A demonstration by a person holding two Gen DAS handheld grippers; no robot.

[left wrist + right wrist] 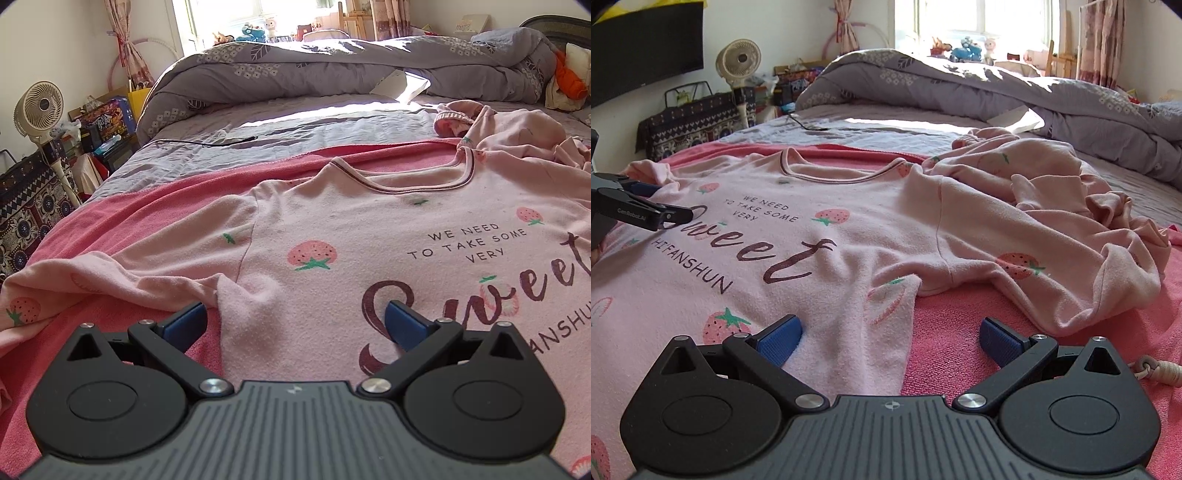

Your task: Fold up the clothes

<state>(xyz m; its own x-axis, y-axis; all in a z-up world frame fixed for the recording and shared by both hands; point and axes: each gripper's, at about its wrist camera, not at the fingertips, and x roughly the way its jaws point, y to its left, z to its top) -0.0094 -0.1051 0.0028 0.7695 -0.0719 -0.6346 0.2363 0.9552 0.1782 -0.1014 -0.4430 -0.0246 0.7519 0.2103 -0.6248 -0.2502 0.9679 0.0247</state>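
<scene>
A pale pink strawberry-print shirt [351, 236] [827, 236] with "Sweet" lettering lies face up on a pink towel [122, 206] [1015, 332] on the bed. My left gripper [295, 325] is open low over the shirt's left side edge below the armpit, its blue pads either side of the fabric. The left sleeve [85, 284] lies crumpled to the left. My right gripper [890, 339] is open over the shirt's right side edge, one pad over the shirt, the other over the towel. The right sleeve [1071, 266] is bunched. The left gripper [646, 206] also shows in the right wrist view.
A second pink garment [1034, 162] [517, 125] lies crumpled beyond the shirt's right shoulder. A grey floral duvet [332, 70] [997, 88] is heaped at the far side. A black cable [207, 142] lies on the grey sheet. A fan [38, 107] and clutter stand beside the bed.
</scene>
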